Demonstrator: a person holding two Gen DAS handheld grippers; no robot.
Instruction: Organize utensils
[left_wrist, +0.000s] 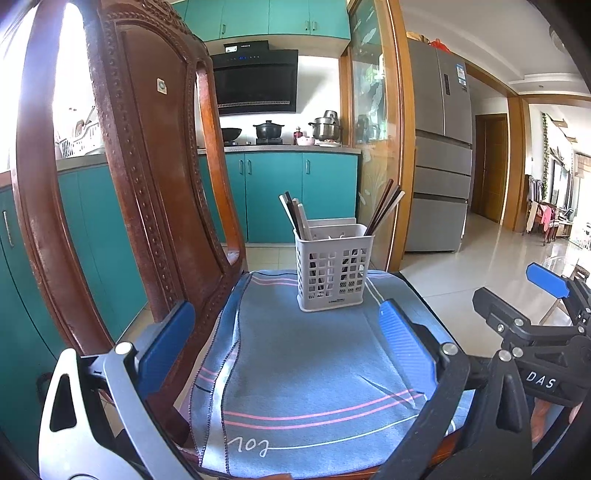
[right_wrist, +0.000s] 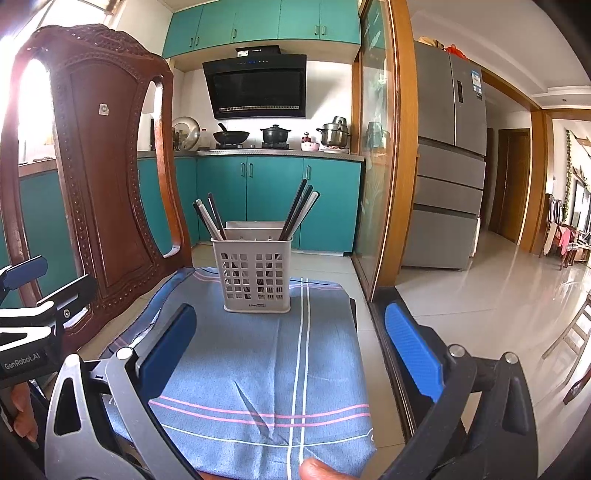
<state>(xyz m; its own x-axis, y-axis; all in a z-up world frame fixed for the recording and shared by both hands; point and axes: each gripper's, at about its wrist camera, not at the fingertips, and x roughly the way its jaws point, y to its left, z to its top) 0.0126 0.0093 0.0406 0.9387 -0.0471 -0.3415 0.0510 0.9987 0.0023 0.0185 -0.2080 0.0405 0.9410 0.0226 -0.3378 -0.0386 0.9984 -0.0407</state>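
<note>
A grey slotted utensil holder (left_wrist: 333, 271) (right_wrist: 256, 275) stands at the far end of a blue striped cloth (left_wrist: 306, 373) (right_wrist: 258, 369) on a chair seat. Several chopsticks (left_wrist: 384, 210) (right_wrist: 299, 210) lean in its right compartment and several more (left_wrist: 293, 218) (right_wrist: 208, 218) in its left one. My left gripper (left_wrist: 288, 325) is open and empty over the near part of the cloth. My right gripper (right_wrist: 291, 332) is open and empty, also short of the holder. The right gripper shows at the right edge of the left wrist view (left_wrist: 532, 295).
The carved wooden chair back (left_wrist: 155, 192) (right_wrist: 99, 177) rises close on the left. A glass sliding door with a wooden frame (right_wrist: 384, 155) stands right of the chair. Teal kitchen cabinets (right_wrist: 273, 192) and a fridge (right_wrist: 447, 158) lie beyond.
</note>
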